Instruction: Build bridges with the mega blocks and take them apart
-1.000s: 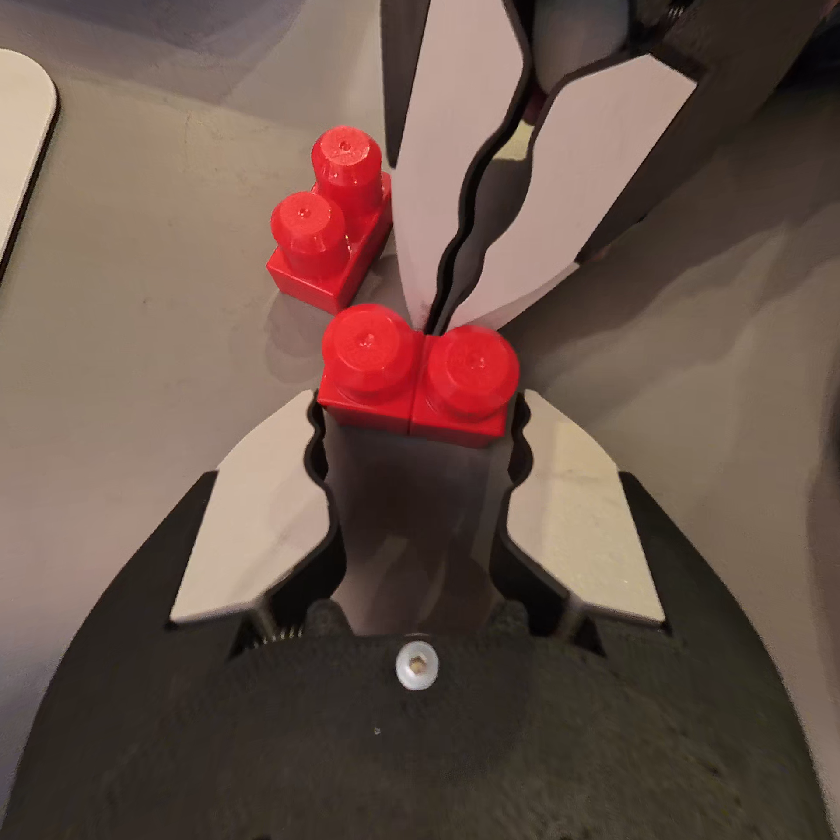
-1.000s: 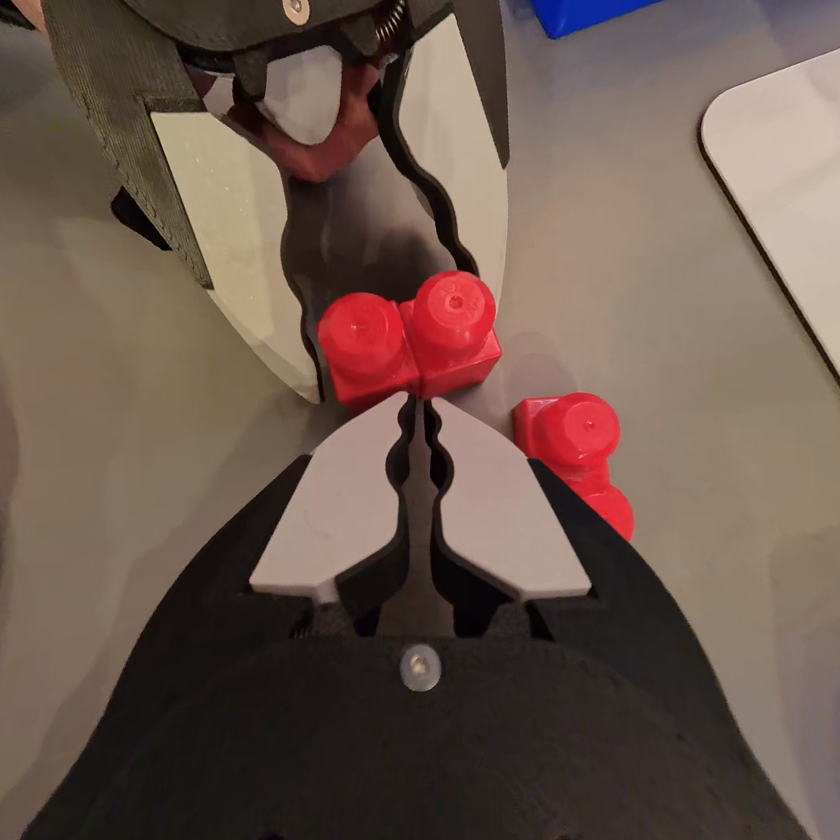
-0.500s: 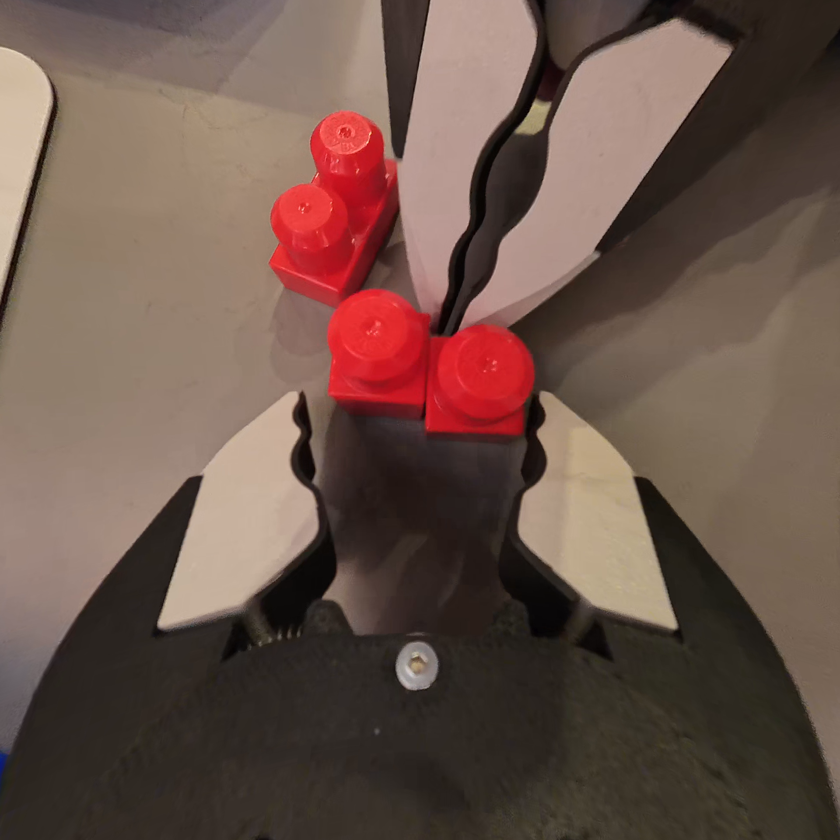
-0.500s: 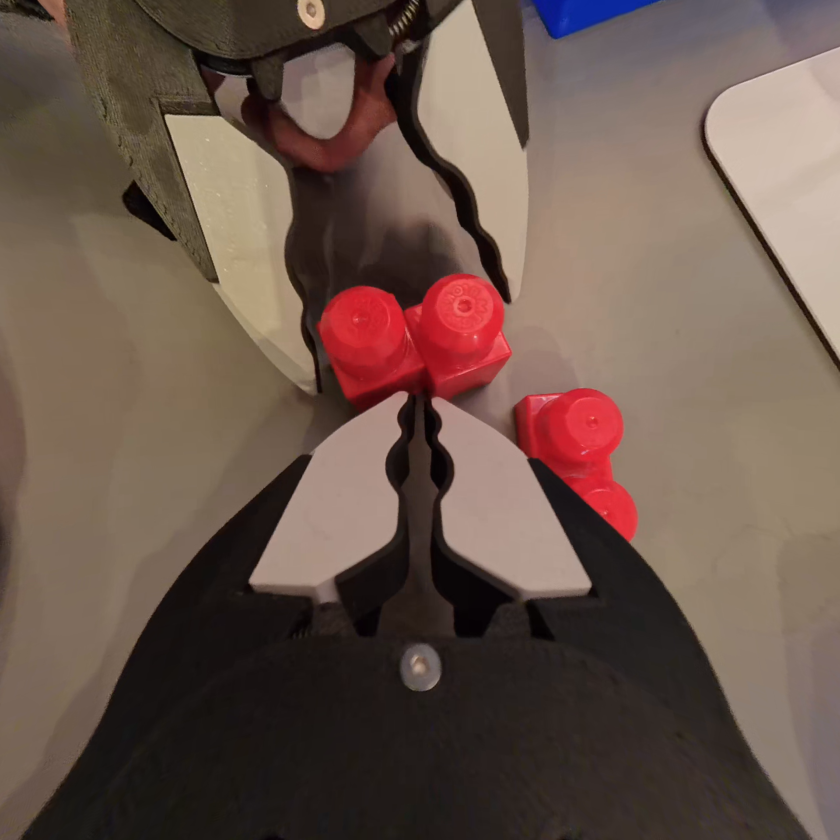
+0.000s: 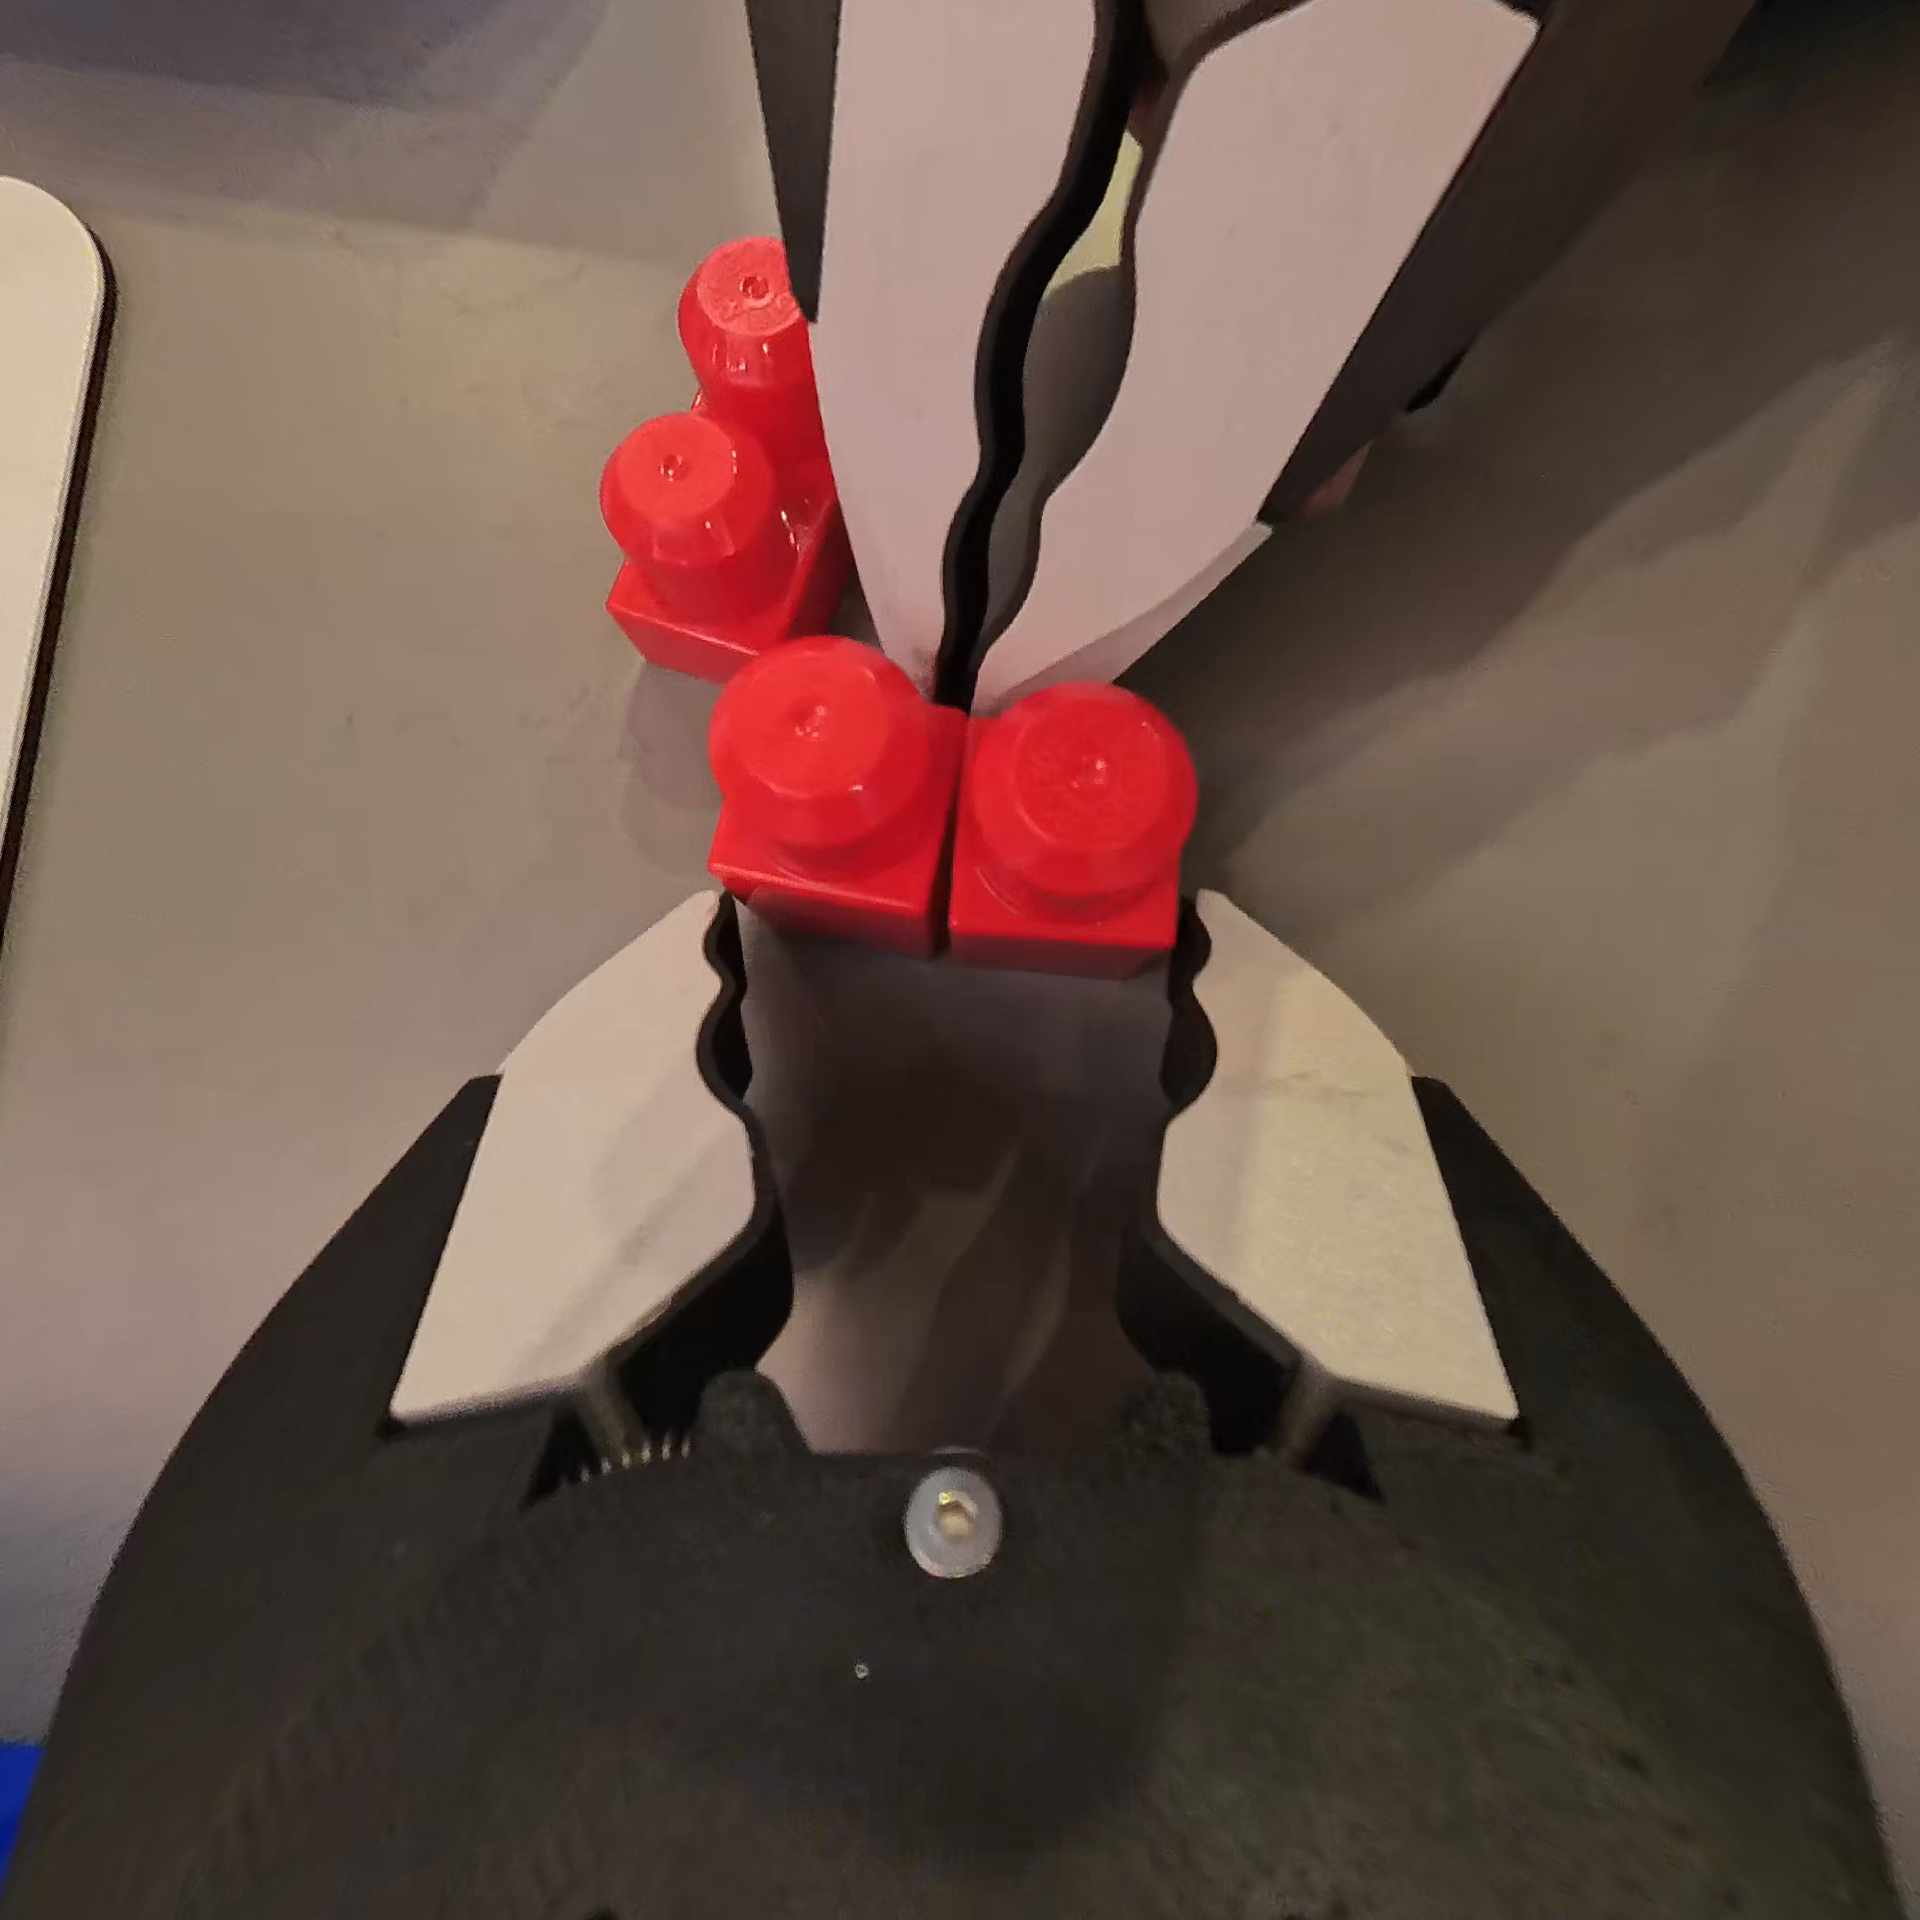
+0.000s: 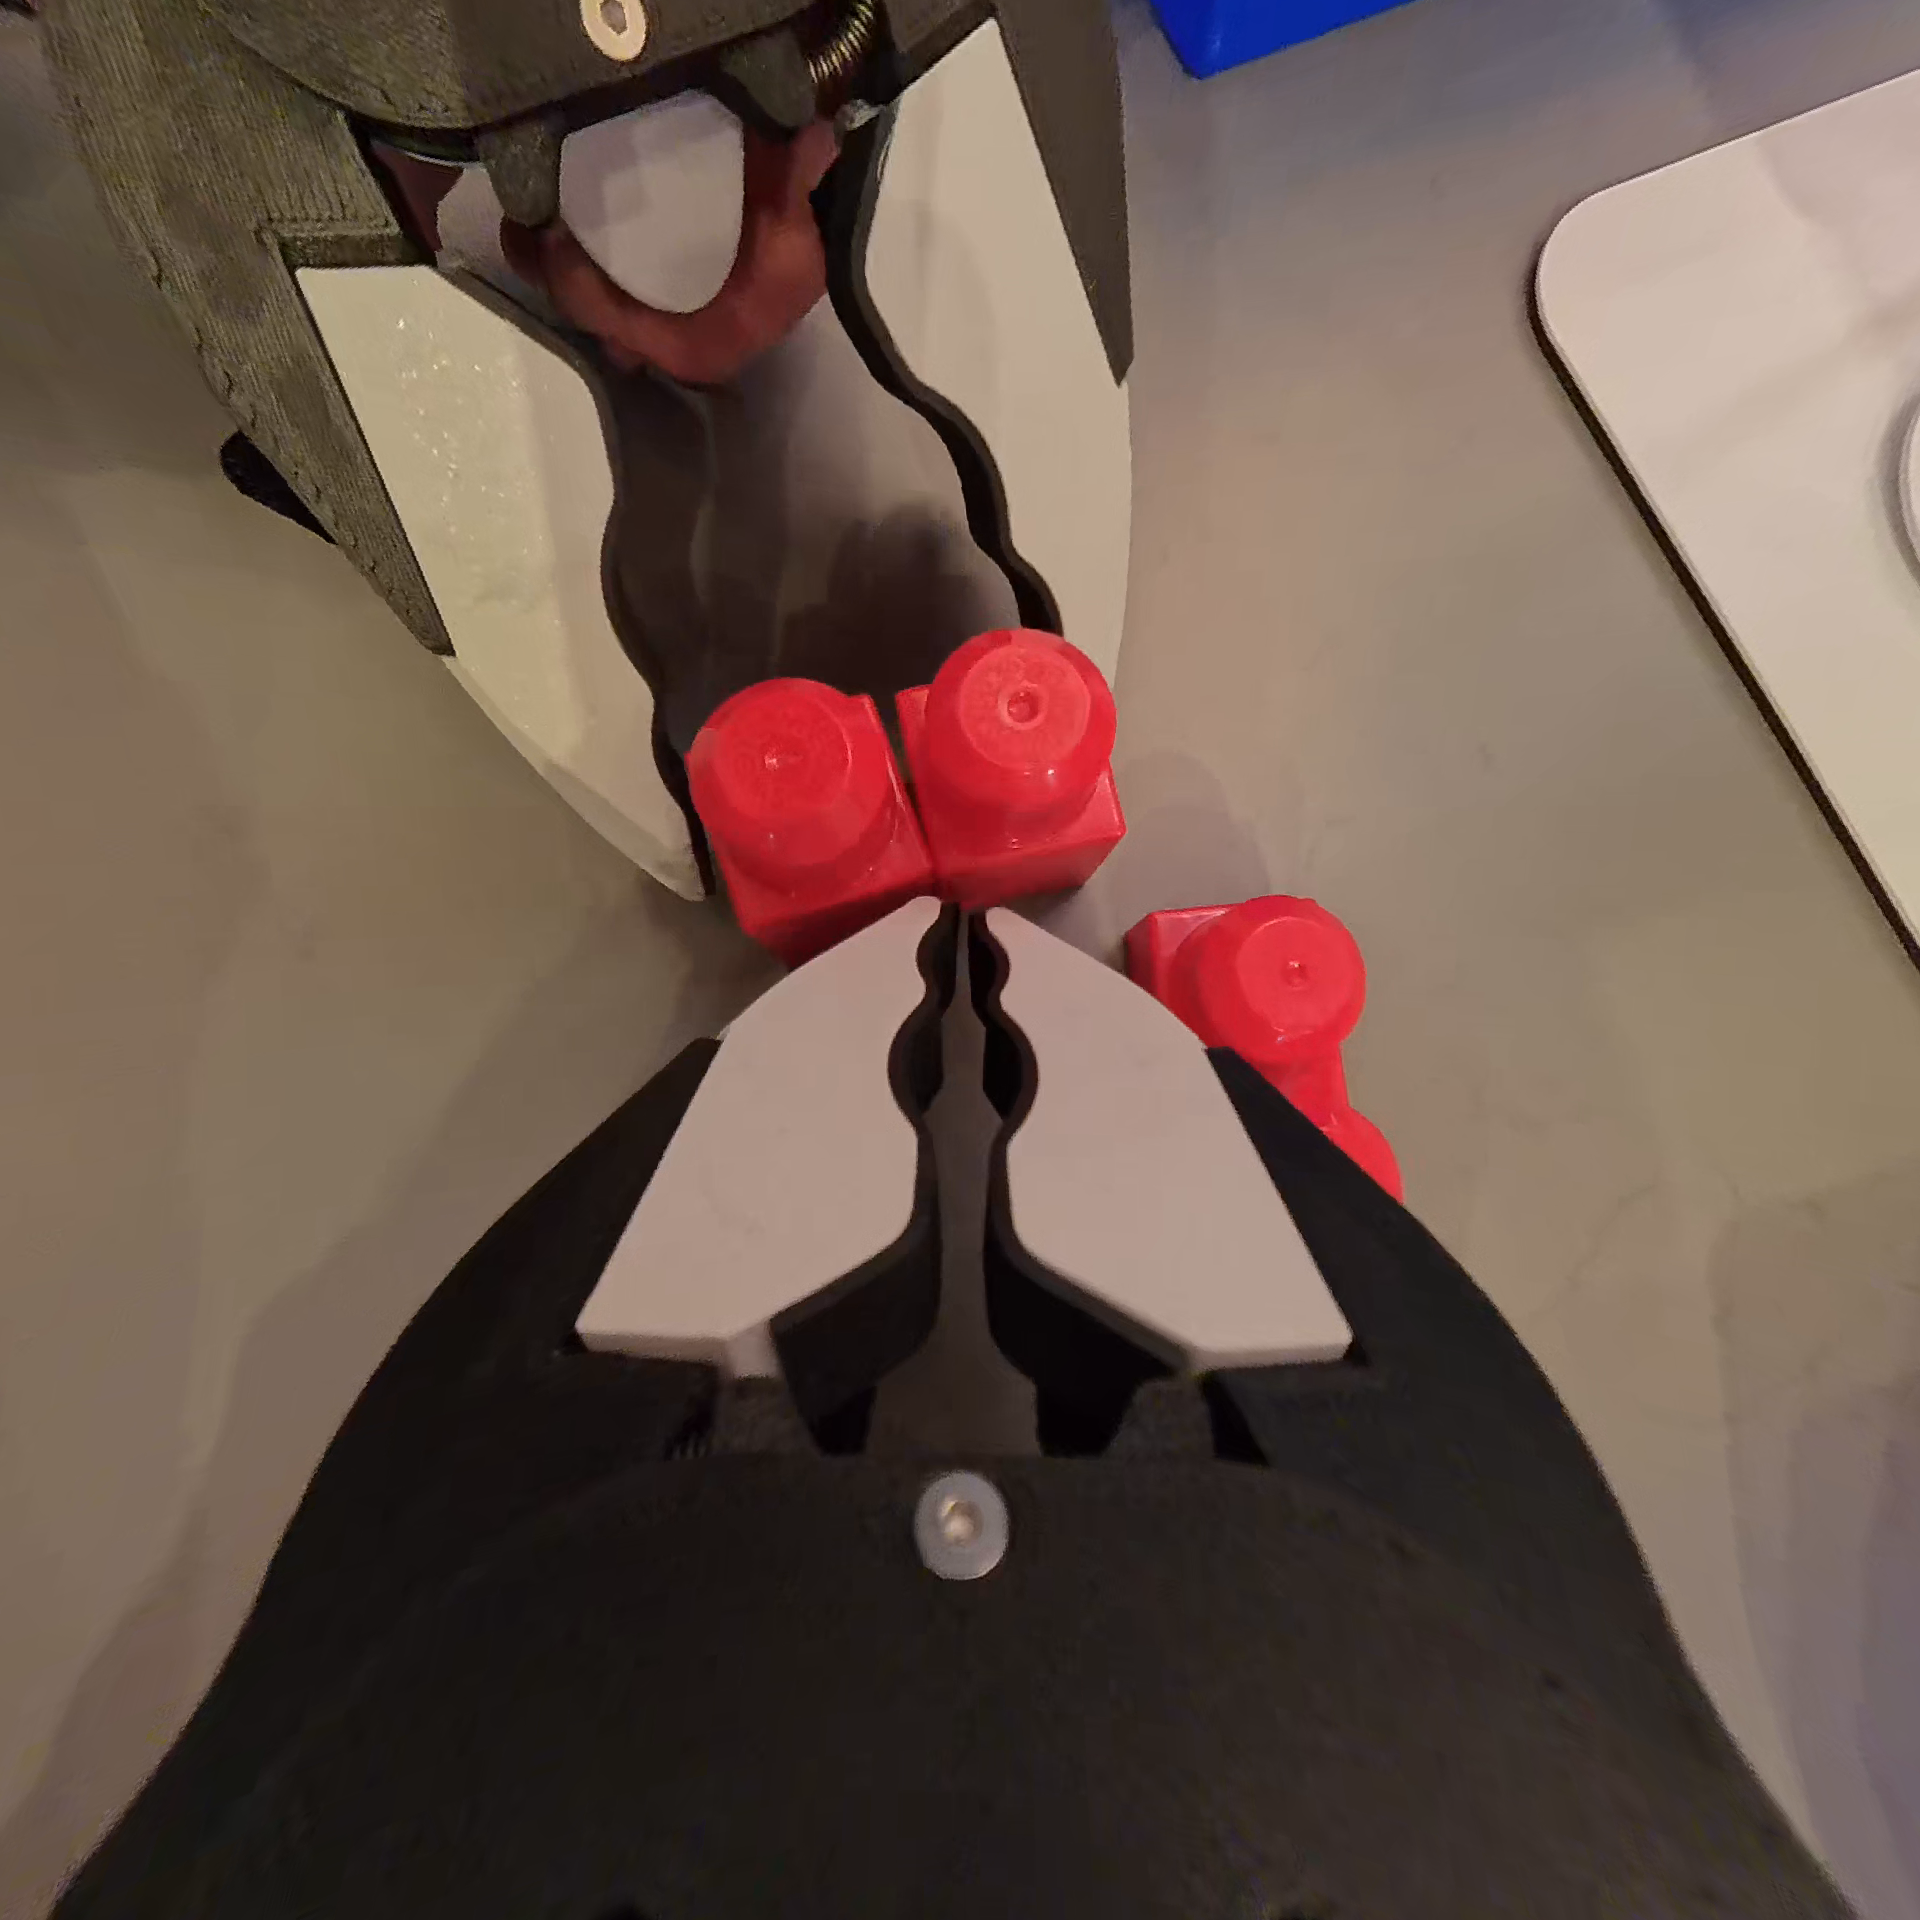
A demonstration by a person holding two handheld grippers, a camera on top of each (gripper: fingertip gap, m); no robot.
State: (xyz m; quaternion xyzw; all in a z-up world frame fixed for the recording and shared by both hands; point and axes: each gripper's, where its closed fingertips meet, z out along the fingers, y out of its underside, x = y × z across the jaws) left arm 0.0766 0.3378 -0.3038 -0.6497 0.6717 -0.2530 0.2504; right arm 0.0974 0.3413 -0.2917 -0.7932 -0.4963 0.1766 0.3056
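Left wrist view: my left gripper stands wide, holding nothing, its tips flanking two single-stud red blocks set side by side, their row crosswise just beyond. The right gripper, closed and empty, touches their seam. One two-stud red block lies far-left.

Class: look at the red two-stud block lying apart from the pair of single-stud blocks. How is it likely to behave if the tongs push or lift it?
The two-stud block looks like hard, glossy moulded plastic, so probably stiff and somewhat slippery. Its flat base on the table suggests it would slide, not roll. It is likely hollow and light.
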